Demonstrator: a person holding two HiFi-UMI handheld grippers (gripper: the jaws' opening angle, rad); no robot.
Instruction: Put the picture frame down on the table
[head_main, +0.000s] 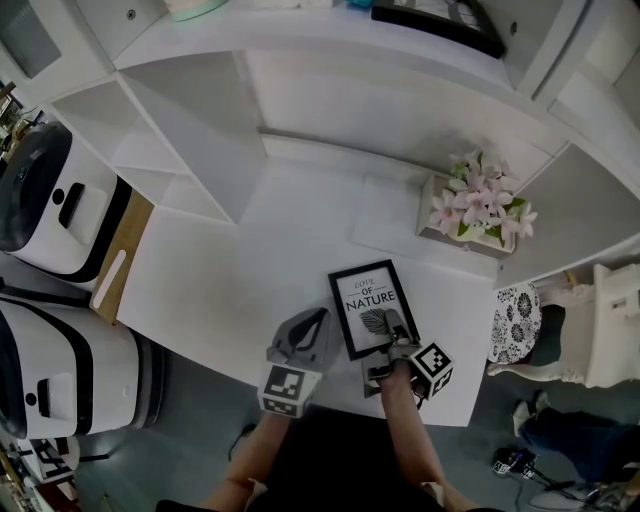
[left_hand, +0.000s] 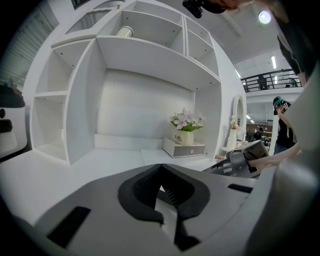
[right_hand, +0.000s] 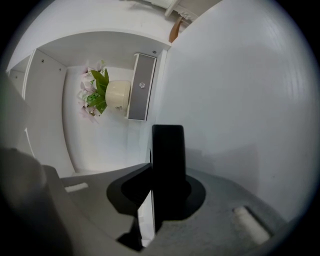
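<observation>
A black picture frame (head_main: 372, 305) with a white print reading "LOVE OF NATURE" rests face up on the white table (head_main: 250, 260), near its front edge. My right gripper (head_main: 398, 335) holds the frame's near right corner. In the right gripper view the frame's black edge (right_hand: 168, 150) runs straight out between the jaws of this gripper (right_hand: 155, 200), which press on it. Whether the frame lies fully flat I cannot tell. My left gripper (head_main: 312, 322) sits just left of the frame, apart from it. It is shut with nothing in it (left_hand: 161, 192).
A pot of pink flowers (head_main: 480, 205) stands on a small white drawer box at the table's back right. White shelving (head_main: 170, 150) borders the back and left. Two white appliances (head_main: 50, 200) stand off the left edge, and a white chair (head_main: 600, 330) to the right.
</observation>
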